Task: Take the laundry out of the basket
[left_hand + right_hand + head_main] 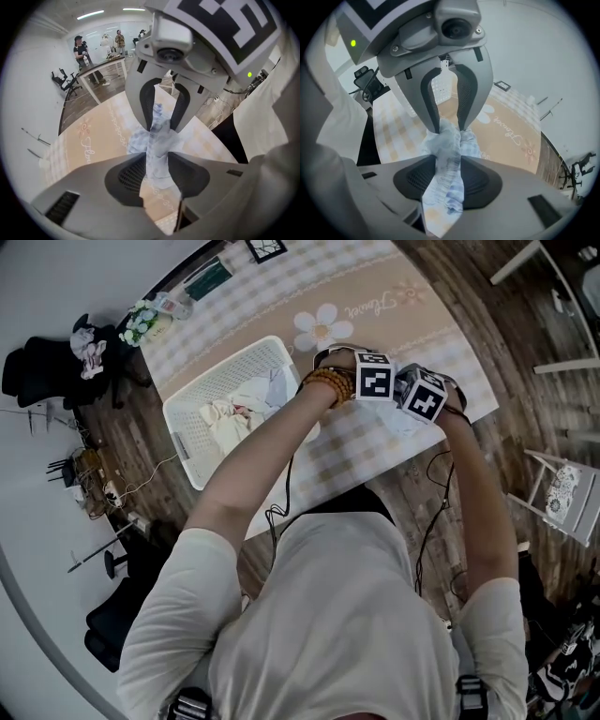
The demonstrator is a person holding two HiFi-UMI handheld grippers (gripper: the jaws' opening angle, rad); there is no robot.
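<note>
Basket (202,381): white, laundry (230,418) still inside.
Left gripper (154,161), just right of basket: jaws half-closed, pinching pale blue garment (157,136).
Right gripper (447,164), further right: same pinch, same garment.
Advice: set it down clear of basket; release both ends together.

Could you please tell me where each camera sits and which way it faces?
Head view: on the person's head, looking steeply down at the table and basket; shoulders and both arms show.
Left gripper view: on the left gripper, looking along its jaws at a blue cloth and the right gripper; shirt at right.
Right gripper view: on the right gripper, facing the left gripper; shirt at left.
Shared: both gripper views show the cloth gripped by both grippers.
</note>
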